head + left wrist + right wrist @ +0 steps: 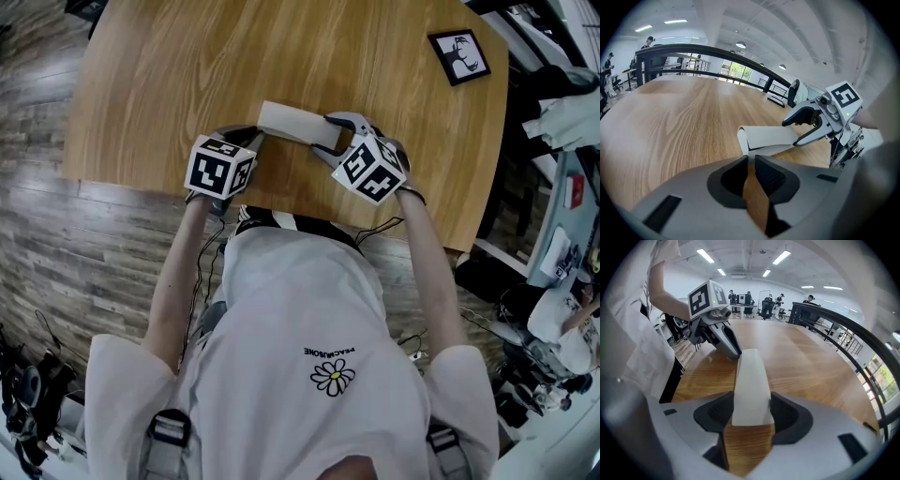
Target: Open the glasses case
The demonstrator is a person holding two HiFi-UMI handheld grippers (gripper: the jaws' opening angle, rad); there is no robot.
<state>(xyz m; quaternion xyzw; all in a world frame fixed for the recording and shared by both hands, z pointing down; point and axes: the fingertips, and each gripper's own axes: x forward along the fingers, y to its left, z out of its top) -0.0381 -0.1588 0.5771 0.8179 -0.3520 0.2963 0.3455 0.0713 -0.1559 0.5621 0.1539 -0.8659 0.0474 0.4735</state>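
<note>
Where the wooden surface (187, 66) curves in toward the person, a white case (286, 122) sits near the edge, its long axis running left to right, with a hand-held gripper at each end.

The right hand-held gripper (326, 136) takes the case's right end. In the right gripper view that end stands between the jaws and fills the gap, with a dark pad pressed against each long side. The jaws are held fairly wide by the case's width. From there the case runs straight away toward the other gripper.

The left hand-held gripper (251, 136) meets the case's left end. In the left gripper view its jaws are drawn close, leaving only a narrow slit through which the wood shows. At the very tips a thin white edge of the case sits between them, nipped. Just beyond the tips the case's end shows two layers: an upper one that curls over and a lower one that leads to the tips, with a dark seam between them. The case looks low against the wood, but whether its whole underside rests there I cannot tell.

Each gripper carries a marker cube (220, 169) that faces up toward the head view. Both forearms reach forward from a white shirt (319, 309) with a flower print. A black-framed card (459, 56) lies on the surface at the far right, well apart from the case. Grey plank floor (56, 234) shows to the left of the surface.
</note>
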